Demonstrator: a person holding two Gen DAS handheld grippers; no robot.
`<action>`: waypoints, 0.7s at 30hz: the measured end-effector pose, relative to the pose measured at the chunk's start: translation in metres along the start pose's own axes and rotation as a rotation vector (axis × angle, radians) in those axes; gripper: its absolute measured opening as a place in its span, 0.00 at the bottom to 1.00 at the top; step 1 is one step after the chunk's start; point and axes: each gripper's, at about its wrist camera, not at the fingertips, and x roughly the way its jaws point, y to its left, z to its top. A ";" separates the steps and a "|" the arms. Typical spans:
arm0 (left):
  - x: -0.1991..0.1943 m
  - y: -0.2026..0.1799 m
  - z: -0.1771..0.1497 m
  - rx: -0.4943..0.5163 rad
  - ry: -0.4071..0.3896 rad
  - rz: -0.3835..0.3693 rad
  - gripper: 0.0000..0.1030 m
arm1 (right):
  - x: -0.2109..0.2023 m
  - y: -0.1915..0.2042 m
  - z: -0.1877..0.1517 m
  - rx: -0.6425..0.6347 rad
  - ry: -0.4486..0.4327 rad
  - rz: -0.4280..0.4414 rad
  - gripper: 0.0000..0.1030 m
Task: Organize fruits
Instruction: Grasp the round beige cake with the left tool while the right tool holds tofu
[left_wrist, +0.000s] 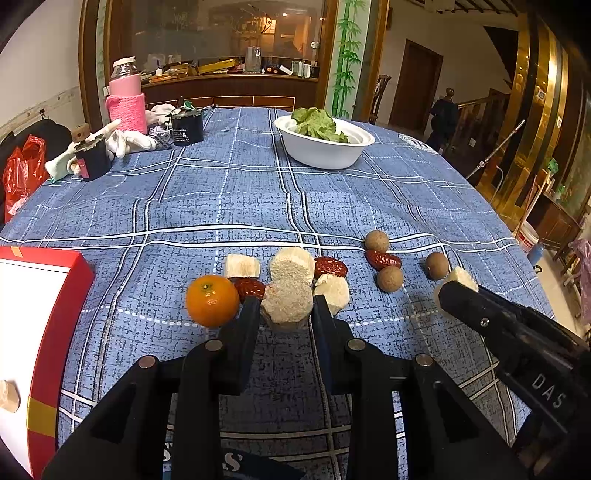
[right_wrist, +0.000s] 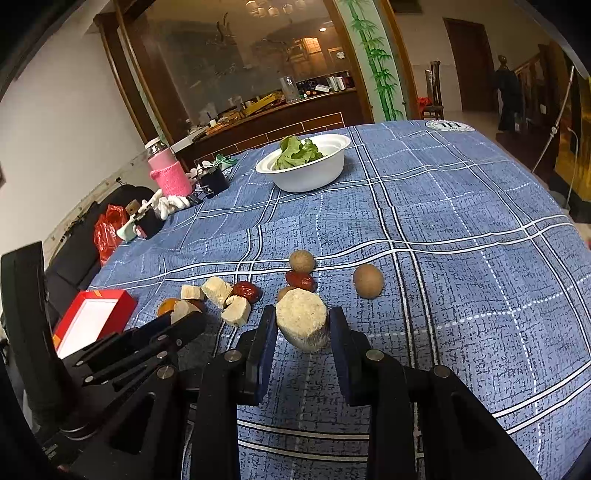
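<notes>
On the blue checked tablecloth (left_wrist: 258, 192), seen from the left wrist, the left gripper (left_wrist: 285, 308) has its jaws clamped on a pale, crumbly cylindrical chunk (left_wrist: 287, 301), apparently freeze-dried fruit, at the front of a small heap. A tangerine (left_wrist: 212, 301) sits just left of the jaws, a red jujube (left_wrist: 250, 288) behind them, with more pale chunks (left_wrist: 291, 264) and brown longans (left_wrist: 376, 241) beyond. At the left edge lies an open red box (left_wrist: 62, 317) with one pale piece already inside. The right gripper (left_wrist: 452, 291) enters from the right, pinching another pale piece.

From the right wrist, the right gripper (right_wrist: 303, 325) is closed on a pale cylinder (right_wrist: 302, 321), which looks lifted clear of the cloth. A longan (right_wrist: 368, 280) lies beyond.

Both pieces appear gripped, so sorting is mid-pick. Next each likely needs carrying to the box, held gently, since these chunks look brittle.
</notes>
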 end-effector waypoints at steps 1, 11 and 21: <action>-0.001 0.001 0.001 -0.005 -0.005 -0.002 0.25 | 0.000 0.001 0.000 -0.007 -0.002 -0.004 0.29; -0.005 0.008 0.004 -0.035 -0.027 -0.019 0.25 | -0.004 0.005 -0.002 -0.034 -0.049 -0.033 0.29; -0.008 0.013 0.006 -0.057 -0.041 -0.018 0.25 | -0.004 0.013 -0.003 -0.083 -0.080 -0.074 0.29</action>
